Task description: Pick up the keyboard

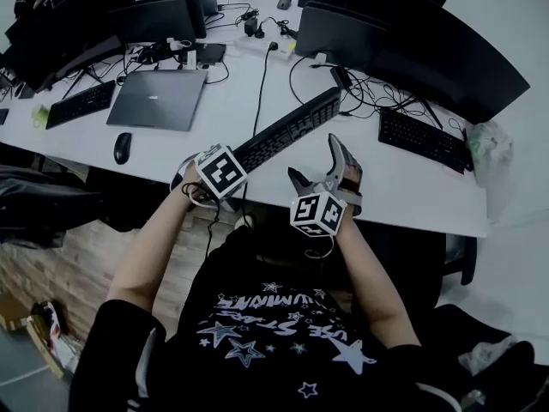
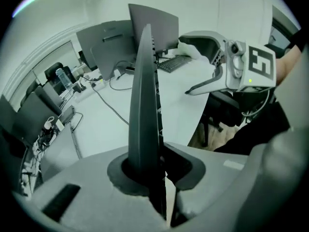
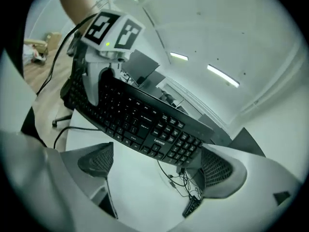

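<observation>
Left tool (image 2: 161,170) pinches the near end of the keyboard (image 1: 287,129), whose long axis runs straight away from it above the table (image 1: 403,187). Right tool (image 1: 312,154), spread and empty, faces the key side, which crosses just ahead of it.

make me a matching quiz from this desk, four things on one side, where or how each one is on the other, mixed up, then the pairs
1. black keyboard nearest the person
2. closed grey laptop
3. small black mouse
4. right gripper

A. jaws apart, holding nothing
B. alone near the white desk's front edge
C. clamped at one end by the left gripper
D. flat on the desk, behind the mouse

Pairs: 1-C, 2-D, 3-B, 4-A
</observation>
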`<action>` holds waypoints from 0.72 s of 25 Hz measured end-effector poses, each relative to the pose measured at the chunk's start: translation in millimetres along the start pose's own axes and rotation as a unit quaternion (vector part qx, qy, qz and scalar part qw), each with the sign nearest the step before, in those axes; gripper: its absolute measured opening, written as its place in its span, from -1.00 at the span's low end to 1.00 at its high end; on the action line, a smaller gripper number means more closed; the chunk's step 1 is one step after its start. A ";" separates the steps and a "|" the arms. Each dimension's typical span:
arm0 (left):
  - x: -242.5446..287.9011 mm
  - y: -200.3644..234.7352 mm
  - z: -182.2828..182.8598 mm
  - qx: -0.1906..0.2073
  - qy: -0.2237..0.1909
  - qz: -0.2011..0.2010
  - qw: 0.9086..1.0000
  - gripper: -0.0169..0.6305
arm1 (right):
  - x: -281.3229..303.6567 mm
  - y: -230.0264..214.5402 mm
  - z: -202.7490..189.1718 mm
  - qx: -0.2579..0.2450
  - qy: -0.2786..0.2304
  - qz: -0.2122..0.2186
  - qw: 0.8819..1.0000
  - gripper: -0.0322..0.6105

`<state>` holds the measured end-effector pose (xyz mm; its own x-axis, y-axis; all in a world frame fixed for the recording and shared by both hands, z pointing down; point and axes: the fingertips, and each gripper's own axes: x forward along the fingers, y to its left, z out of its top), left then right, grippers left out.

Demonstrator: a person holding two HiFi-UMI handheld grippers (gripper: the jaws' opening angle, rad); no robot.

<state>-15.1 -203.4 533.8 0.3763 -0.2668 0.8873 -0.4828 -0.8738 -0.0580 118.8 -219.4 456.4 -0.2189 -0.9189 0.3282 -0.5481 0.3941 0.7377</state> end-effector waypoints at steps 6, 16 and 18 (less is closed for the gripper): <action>-38.2 -40.4 0.8 -0.067 -0.078 0.045 0.994 -0.68 | -51.1 -18.5 14.7 0.105 -0.050 -0.007 0.993 0.80; -78.4 -109.1 -19.8 -0.185 -0.172 0.036 0.967 -0.68 | -96.5 -5.8 4.5 0.188 -0.069 0.000 0.980 -0.45; -81.3 -113.7 -26.2 -0.200 -0.184 0.035 0.962 -0.68 | -97.6 -2.3 0.3 0.196 -0.065 0.002 0.979 -0.66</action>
<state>-11.5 -71.7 480.3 0.5504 -0.5092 0.6616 -0.7552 -0.6415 0.1346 141.1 -130.7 422.5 -0.3087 -0.9222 0.2329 -0.8086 0.3834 0.4463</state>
